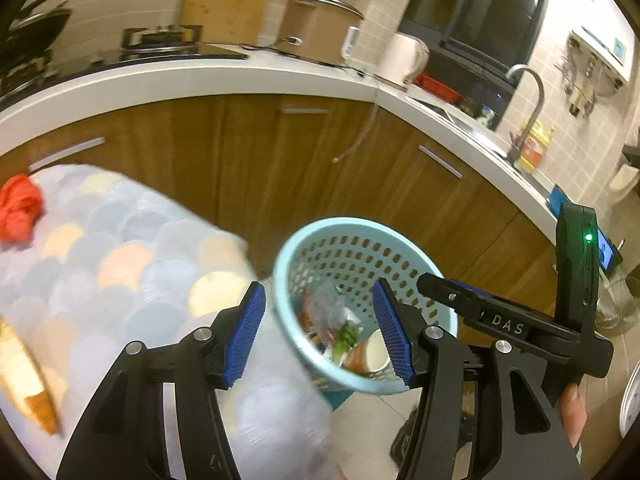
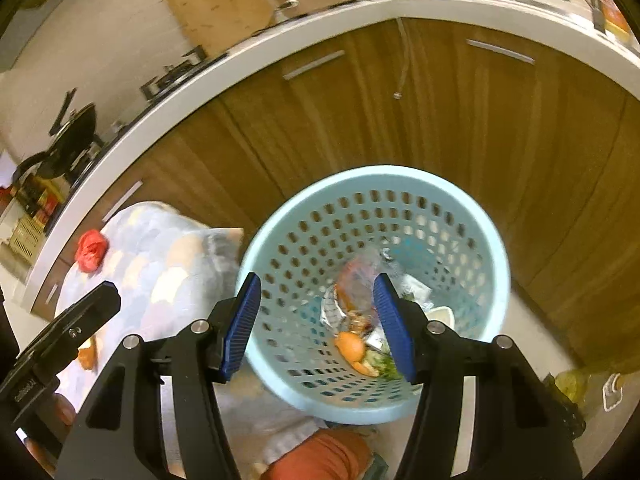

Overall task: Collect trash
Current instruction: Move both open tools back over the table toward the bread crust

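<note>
above the pale blue basket (image 2: 372, 208), both grippers stood open and empty: left gripper (image 1: 320, 332), right gripper (image 2: 316, 328). trash (image 2: 360, 320) lay inside the basket.

basket (image 2: 372, 208): pale blue, perforated, upright on floor | trash (image 2: 360, 320): peel, wrappers, cup inside

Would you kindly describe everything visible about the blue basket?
The basket is a pale blue, round bin, seemingly plastic, with a smooth rim and walls pierced by rows of holes. It stands upright on the floor beside the patterned cloth, before wooden cabinets. Inside lie scraps: orange peel, crumpled clear wrap, greens, a cup. Neither gripper touches it.
</note>
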A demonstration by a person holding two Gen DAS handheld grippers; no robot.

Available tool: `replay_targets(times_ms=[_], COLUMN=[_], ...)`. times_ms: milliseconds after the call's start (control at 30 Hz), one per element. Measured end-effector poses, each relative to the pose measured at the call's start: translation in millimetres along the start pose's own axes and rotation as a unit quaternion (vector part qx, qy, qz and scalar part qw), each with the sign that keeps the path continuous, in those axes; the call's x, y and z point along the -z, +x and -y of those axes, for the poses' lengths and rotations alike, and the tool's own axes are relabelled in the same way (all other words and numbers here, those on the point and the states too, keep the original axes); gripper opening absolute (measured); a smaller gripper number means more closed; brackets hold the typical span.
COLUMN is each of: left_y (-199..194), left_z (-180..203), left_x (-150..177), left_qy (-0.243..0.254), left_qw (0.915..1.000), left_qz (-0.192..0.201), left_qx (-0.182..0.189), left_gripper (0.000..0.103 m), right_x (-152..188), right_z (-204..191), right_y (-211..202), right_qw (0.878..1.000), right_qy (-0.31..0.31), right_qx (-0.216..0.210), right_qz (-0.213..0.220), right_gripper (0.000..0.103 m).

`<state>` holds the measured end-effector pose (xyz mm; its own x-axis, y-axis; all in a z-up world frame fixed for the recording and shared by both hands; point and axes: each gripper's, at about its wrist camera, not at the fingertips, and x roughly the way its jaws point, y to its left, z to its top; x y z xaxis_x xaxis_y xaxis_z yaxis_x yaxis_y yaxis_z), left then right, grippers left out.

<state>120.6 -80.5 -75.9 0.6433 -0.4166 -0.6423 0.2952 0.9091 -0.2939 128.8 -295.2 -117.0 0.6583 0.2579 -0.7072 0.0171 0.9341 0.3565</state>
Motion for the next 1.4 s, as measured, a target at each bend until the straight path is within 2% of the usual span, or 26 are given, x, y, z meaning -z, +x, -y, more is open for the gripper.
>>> replay_targets(times_ms=[167, 367, 600, 800, 867, 1033, 1167, 1300, 1400], left_y=[-29.2, -72.8, -131.3, -164.0, -169.9, -170.7, -164.8, -166.3, -168.8], left_z=[-39.2, -90.6, -148.5, -193.2, -205.5, -231.2, -248.9, -262.1, -265.8], left_x=[6.9, 14.5, 32.7, 49.9, 55.8, 72.8, 88.3, 96.2, 97.2], left_qy=[-0.042, -0.08, -0.121, -0.153, -0.162, -0.16, -0.174, -0.2, -0.208], left_qw=[0.9987, 0.9948, 0.9856, 0.9759, 0.9731, 0.9624, 0.9572, 0.9455, 0.9452], left_qz=[0.015, 0.042, 0.074, 0.079, 0.075, 0.059, 0.047, 0.056, 0.062], left_qx=[-0.024, -0.047, -0.092, -0.134, -0.146, -0.212, -0.226, -0.25, -0.244], left_gripper=[0.055, 0.055, 0.053, 0.054, 0.058, 0.059, 0.059, 0.059, 0.059], right_x=[5.6, 16.4, 37.6, 64.1, 71.4, 89.3, 104.2, 113.8, 116.3], right_z=[-51.0, -111.2, -176.8, -235.3, -250.8, -280.5, -297.3, -306.0, -311.8], right_y=[-2.7, 0.4, 9.7, 28.4, 34.0, 50.9, 67.8, 75.7, 78.6], right_qw=[0.998, 0.993, 0.983, 0.972, 0.968, 0.962, 0.958, 0.955, 0.952], right_qy=[-0.052, -0.107, -0.153, -0.192, -0.203, -0.222, -0.244, -0.265, -0.275], right_qx=[-0.033, -0.059, -0.097, -0.126, -0.134, -0.141, -0.13, -0.115, -0.11], right_qz=[0.01, -0.001, -0.019, -0.047, -0.054, -0.067, -0.069, -0.073, -0.073], right_gripper=[0.055, 0.055, 0.055, 0.059, 0.06, 0.068, 0.072, 0.072, 0.072])
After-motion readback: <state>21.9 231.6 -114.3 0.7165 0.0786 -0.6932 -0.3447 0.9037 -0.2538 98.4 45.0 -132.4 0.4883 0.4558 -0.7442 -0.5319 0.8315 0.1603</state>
